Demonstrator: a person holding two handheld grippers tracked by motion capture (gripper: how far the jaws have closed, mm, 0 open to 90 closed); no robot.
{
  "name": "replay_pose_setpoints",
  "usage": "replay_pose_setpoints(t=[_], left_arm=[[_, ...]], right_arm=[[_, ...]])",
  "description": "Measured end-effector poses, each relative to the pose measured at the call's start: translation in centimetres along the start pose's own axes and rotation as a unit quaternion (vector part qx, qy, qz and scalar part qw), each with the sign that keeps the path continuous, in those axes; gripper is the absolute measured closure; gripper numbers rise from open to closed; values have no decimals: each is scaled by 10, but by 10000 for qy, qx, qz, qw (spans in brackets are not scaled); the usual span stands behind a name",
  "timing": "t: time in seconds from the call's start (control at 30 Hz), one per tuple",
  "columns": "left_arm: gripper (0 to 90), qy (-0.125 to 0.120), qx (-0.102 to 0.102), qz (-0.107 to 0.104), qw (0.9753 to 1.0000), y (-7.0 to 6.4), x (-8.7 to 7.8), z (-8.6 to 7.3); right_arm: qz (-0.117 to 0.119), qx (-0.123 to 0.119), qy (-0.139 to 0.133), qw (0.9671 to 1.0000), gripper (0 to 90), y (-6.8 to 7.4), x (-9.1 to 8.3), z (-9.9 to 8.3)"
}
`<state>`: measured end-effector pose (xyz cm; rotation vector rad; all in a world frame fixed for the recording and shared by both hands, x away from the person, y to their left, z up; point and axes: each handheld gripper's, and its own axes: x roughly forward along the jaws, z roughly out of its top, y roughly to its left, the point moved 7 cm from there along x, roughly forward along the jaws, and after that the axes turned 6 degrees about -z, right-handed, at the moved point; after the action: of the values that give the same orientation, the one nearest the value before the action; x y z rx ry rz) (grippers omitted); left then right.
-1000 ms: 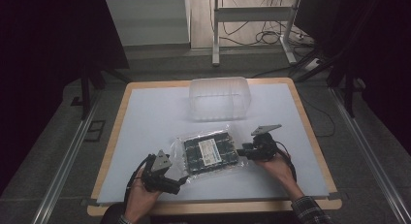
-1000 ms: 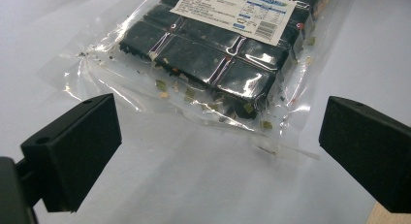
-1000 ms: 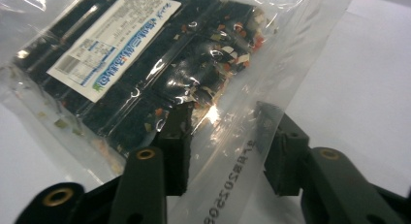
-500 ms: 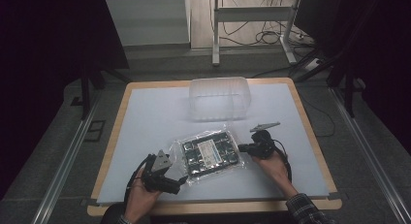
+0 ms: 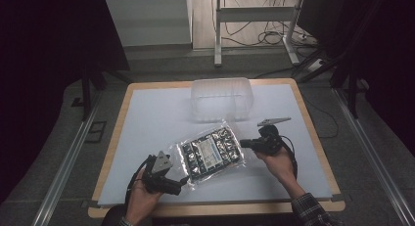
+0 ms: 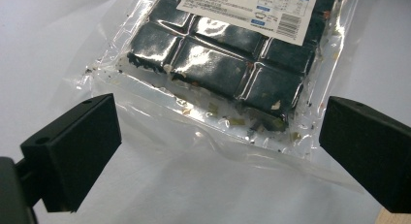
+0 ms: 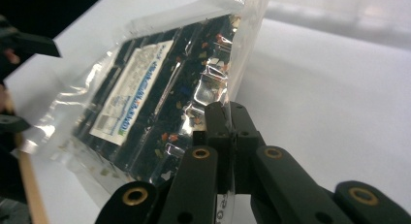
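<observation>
- Clear plastic packet of dark squares with a white label [image 5: 211, 152]: lower centre of the high view, on the white tabletop [image 5: 147, 118].
- Right gripper [image 7: 225, 118]: fingers clenched on the packet's edge, lifting it.
- Left gripper [image 6: 213, 146]: fingers released, straddling the near seal; closing there seems next.
- Clear plastic tub [image 5: 221, 98]: above, likely destination.

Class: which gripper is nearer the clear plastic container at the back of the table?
Right. The right gripper sits just in front of the clear plastic container; the left gripper is near the table's front edge.

Dim room, grey floor [image 5: 161, 69], white-topped table [image 5: 156, 113]
</observation>
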<state>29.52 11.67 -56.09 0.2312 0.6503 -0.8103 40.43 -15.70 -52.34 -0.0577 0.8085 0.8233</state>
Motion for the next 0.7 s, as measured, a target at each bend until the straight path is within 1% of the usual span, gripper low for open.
replay_pose_setpoints(t=[0.03,0.07,0.1,0.13,0.17,0.2,0.23,0.27,0.3,0.43,0.5,0.53,0.6,0.63,0.7], left_arm=[[10,10,20,21,10000,1,-1,0],[10,10,20,21,10000,1,-1,0],[9,-38,-12,29,10000,1,-1,1],[9,-38,-12,29,10000,1,-1,1],[8,-65,-27,44,10000,2,-2,1],[6,-65,-27,44,10000,2,-2,1],[6,-91,-50,51,9999,2,-2,1],[5,-143,-98,43,9998,3,-3,2],[4,-143,-98,43,9998,3,-3,2],[1,-232,-170,-10,9996,4,-5,3],[0,-251,-175,-16,9995,4,-5,3],[0,-257,-176,-14,9995,4,-5,3],[0,-261,-171,-8,9995,4,-5,3],[0,-269,-164,-7,9995,4,-5,3],[0,-270,-159,-3,9995,4,-5,3]], right_arm=[[54,-43,-25,10000,891,2,-4,5],[54,-43,-25,10000,891,2,-4,5],[120,-54,-81,9999,891,5,-10,12],[120,-54,-81,9999,891,5,-10,12],[174,-70,-141,9997,891,7,-16,20],[174,-70,-141,9997,891,7,-16,20],[182,-154,-187,9995,891,10,-23,27],[181,-184,-213,9994,891,11,-26,31],[181,-184,-213,9994,891,11,-26,31],[254,-263,-292,9989,891,17,-38,44],[272,-351,-306,9985,890,21,-44,52],[272,-351,-306,9985,890,21,-44,52],[349,-390,-344,9980,890,24,-48,57],[424,-419,-369,9975,891,27,-52,62],[449,-439,-386,9973,891,29,-54,65]])
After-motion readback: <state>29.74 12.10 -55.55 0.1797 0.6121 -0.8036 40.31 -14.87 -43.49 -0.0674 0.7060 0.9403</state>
